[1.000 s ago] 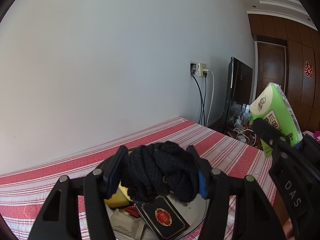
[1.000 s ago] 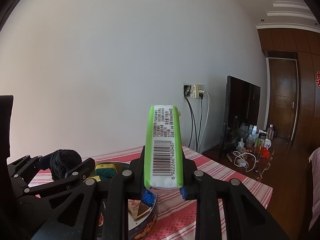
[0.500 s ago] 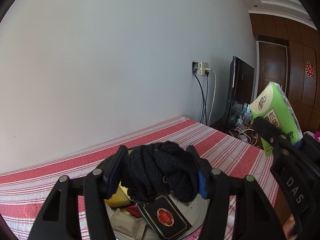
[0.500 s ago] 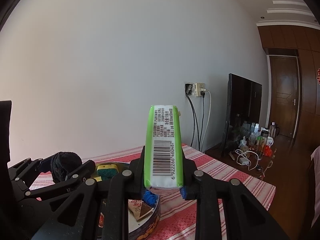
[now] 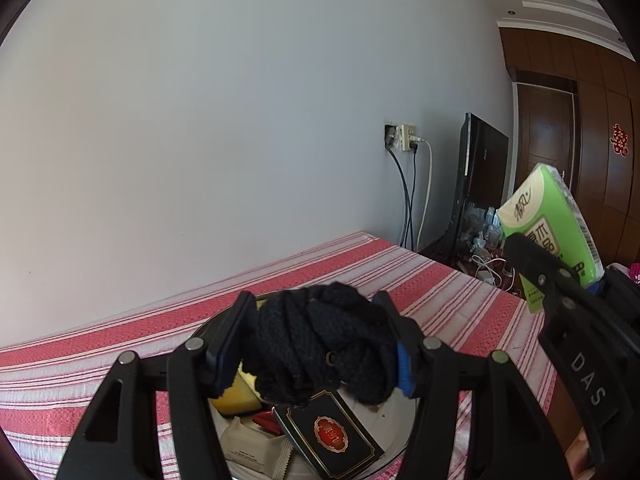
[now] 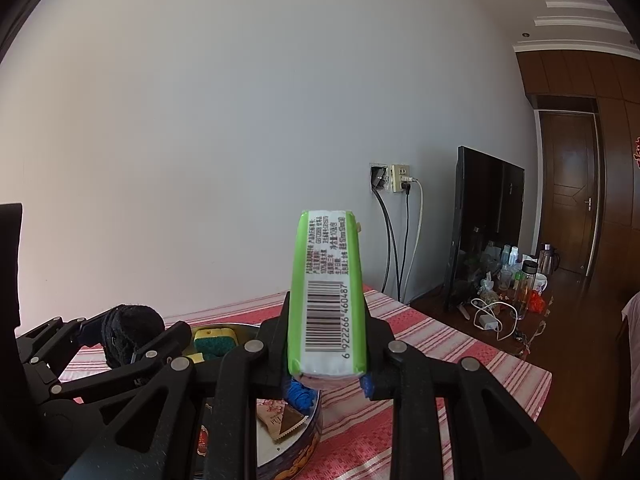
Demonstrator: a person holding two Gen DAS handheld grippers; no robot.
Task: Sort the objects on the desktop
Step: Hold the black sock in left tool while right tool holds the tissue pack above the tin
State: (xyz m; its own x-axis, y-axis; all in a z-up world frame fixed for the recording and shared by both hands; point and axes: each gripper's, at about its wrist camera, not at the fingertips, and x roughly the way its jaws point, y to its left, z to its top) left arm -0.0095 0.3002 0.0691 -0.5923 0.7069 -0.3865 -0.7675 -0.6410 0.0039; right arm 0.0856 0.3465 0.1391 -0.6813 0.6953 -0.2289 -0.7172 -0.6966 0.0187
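My left gripper (image 5: 320, 344) is shut on a black knitted bundle (image 5: 324, 344) and holds it above a round tin (image 5: 394, 428). The tin holds a yellow sponge (image 5: 234, 400), a black card box (image 5: 328, 436), white sachets (image 5: 256, 448) and a red item. My right gripper (image 6: 326, 344) is shut on a green and white tissue pack (image 6: 326, 292), held upright above the tin's right side (image 6: 304, 436). The pack also shows in the left wrist view (image 5: 548, 224), and the bundle in the right wrist view (image 6: 128, 332).
The tin stands on a red and white striped cloth (image 5: 440, 280) that ends at a right edge (image 6: 532, 372). A white wall with a socket (image 6: 394, 178) is behind. A black TV (image 6: 484, 220) and a cluttered low table (image 6: 516, 288) stand to the right.
Both grippers keep their holds. Both views have shifted slightly, the tin and table sitting a little lower in frame.
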